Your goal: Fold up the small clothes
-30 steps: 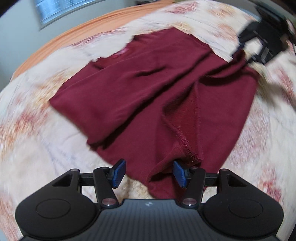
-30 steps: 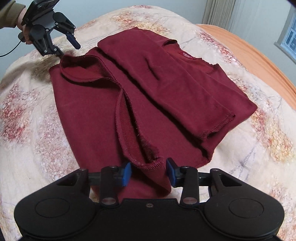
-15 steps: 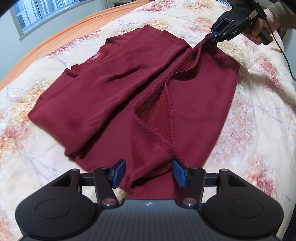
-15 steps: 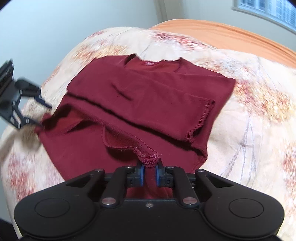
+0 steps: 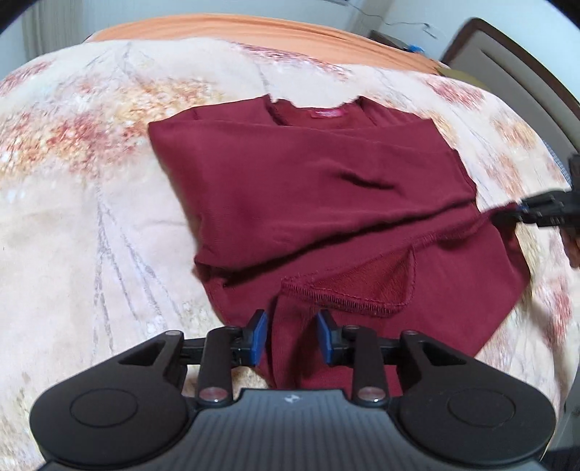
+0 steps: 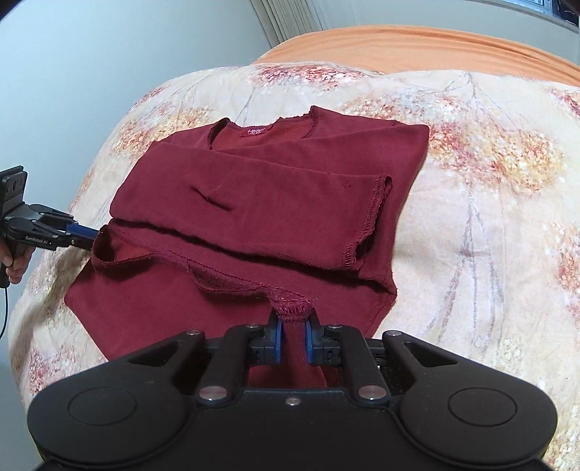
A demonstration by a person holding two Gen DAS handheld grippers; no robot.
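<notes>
We are working on a bed covered with a pale flowered bedspread (image 5: 90,217). An orange sheet (image 5: 253,25) shows past it at 12 o'clock, and there is a grey-blue wall (image 6: 108,54) behind.

The dark red sweater (image 5: 290,188) lies flat in the middle of the bedspread. Its collar and red label (image 5: 326,114) point away from us toward 12 o'clock, and its bottom hem (image 6: 217,270) lies nearest us at 6 o'clock. A sleeve (image 6: 290,203) is already laid across the body from 9 toward 3 o'clock, with its cuff resting just inside the sweater's right edge. We judge the side folds done, so the sweater is narrowed to a rough rectangle.

The step in hand is the hem. The right gripper (image 6: 291,342) is nearly closed, and its blue pads pinch a puckered bit of the hem at 6 o'clock in its own view. The left gripper (image 5: 291,337) has its pads drawn in around a bunch of fabric that fills the gap between them. From the right wrist view, at 9 o'clock, its tip meets the raised far corner of the hem. We take that as a grip, though a looser one than the right. Between the two grippers the hem is off the bedspread and turned over, showing the fleecy inside.

What we think is left is to carry the hem up toward the collar, lay it down square, and perhaps fold it once more. The hem sags in the middle, so it could land crooked.

A dark headboard (image 5: 507,65) sits at 2 o'clock in the left wrist view.
</notes>
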